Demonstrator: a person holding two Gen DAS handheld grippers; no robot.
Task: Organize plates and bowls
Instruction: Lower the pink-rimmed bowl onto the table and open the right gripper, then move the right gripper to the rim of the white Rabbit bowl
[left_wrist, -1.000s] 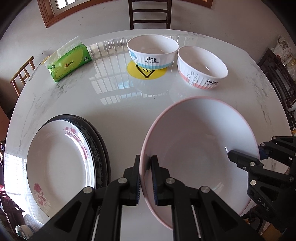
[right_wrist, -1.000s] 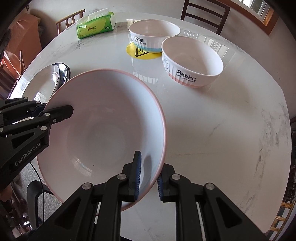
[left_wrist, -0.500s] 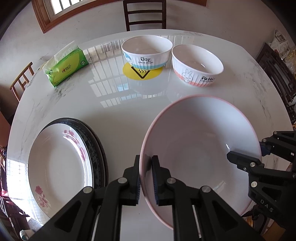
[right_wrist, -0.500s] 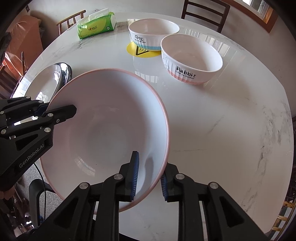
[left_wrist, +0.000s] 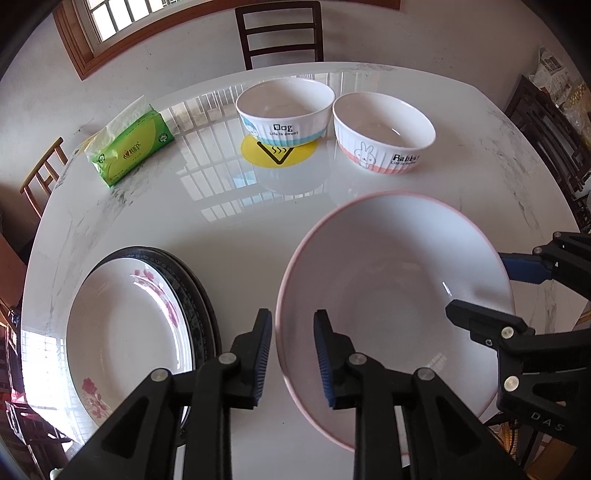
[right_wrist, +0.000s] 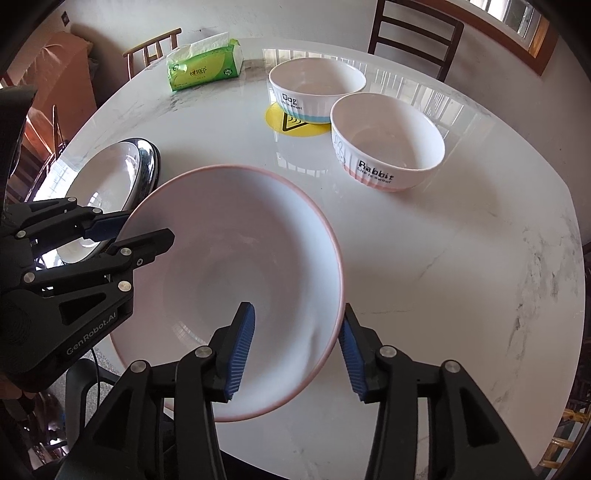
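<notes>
Big bowl (left_wrist: 391, 295): it sits mouth up on the counter (left_wrist: 229, 218), between your two claws, its pink rim running through the gap of each.
Left claw (left_wrist: 293, 354): you have just been opening it; the rim passes between the pads but neither pad presses on it, so nothing is gripped.
Right claw (right_wrist: 295, 354): also just opened and wider apart; the opposite side of the rim stands between the pads, free of both.
Why held so: a wide, shallow bowl wants a pinch on two opposite edges; with both pinches let go, it looks set down and released.
Which way it points: it is round with no long axis; the opening faces up and it looks level, though its foot is hidden.
Plates (left_wrist: 125, 332): a stack just left of your left claw.
Small bowls: the dog bowl (left_wrist: 284, 110) and rabbit bowl (left_wrist: 384, 133) lie well ahead, unstacked.
Likely next: lift both claws clear.
</notes>
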